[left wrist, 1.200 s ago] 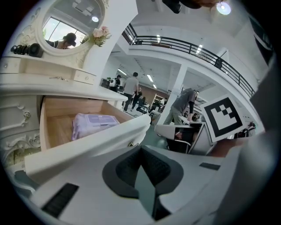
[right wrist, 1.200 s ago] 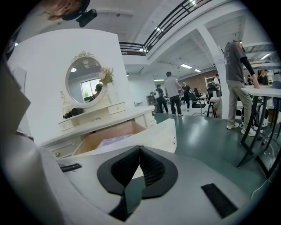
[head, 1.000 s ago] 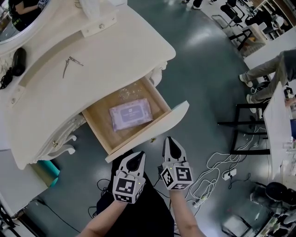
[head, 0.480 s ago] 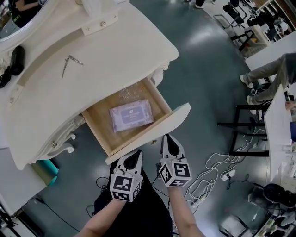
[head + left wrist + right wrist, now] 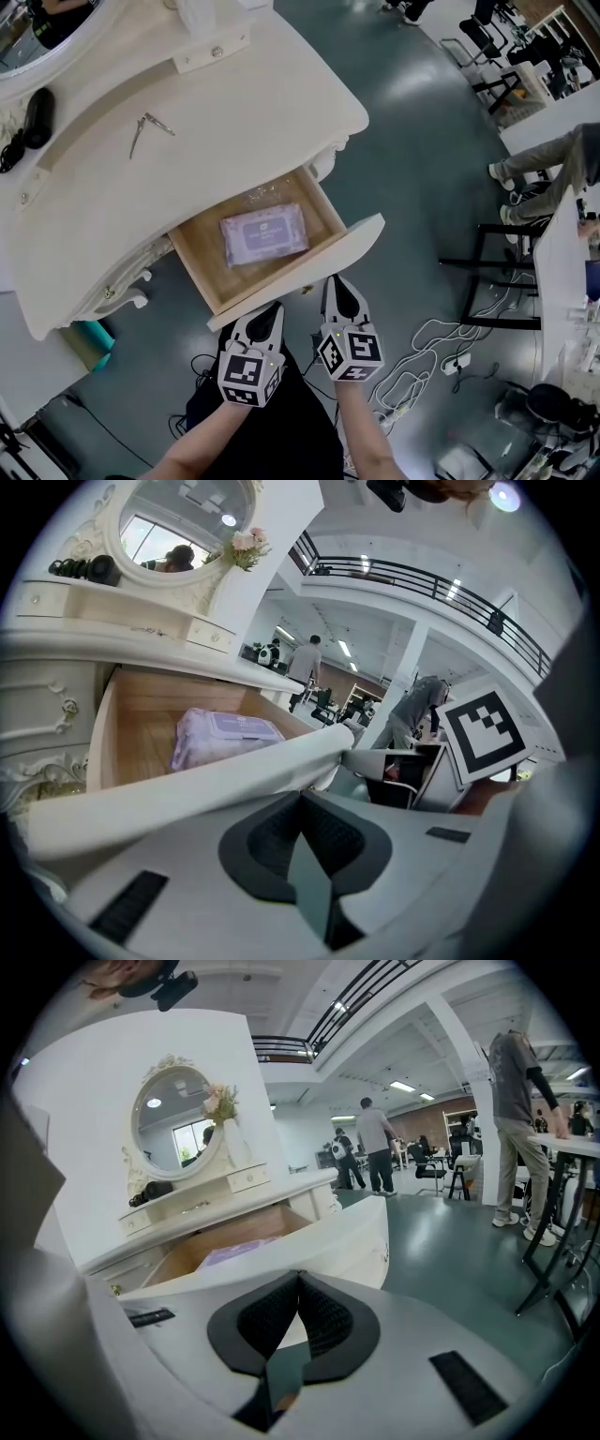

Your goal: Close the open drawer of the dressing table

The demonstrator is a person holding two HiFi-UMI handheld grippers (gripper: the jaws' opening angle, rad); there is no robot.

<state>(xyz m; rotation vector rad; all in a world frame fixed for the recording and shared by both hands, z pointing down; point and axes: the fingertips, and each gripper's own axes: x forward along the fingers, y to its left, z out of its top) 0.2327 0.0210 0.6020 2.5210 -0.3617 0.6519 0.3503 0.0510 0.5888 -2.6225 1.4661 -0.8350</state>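
A grey-green floor (image 5: 422, 141) spread beneath the dressing table's cream surface (image 5: 234, 103) at upper left. Its drawer (image 5: 314, 265) stood open mid-frame, with a purple packet (image 5: 263, 234) inside. Just below the drawer front, the left claw (image 5: 266, 317) and right claw (image 5: 337, 287) pointed at it, both pinched together and empty.

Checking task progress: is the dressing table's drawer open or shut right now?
Open. The drawer stands pulled well out from the dressing table, its wooden floor and a purple packet inside fully exposed from above.
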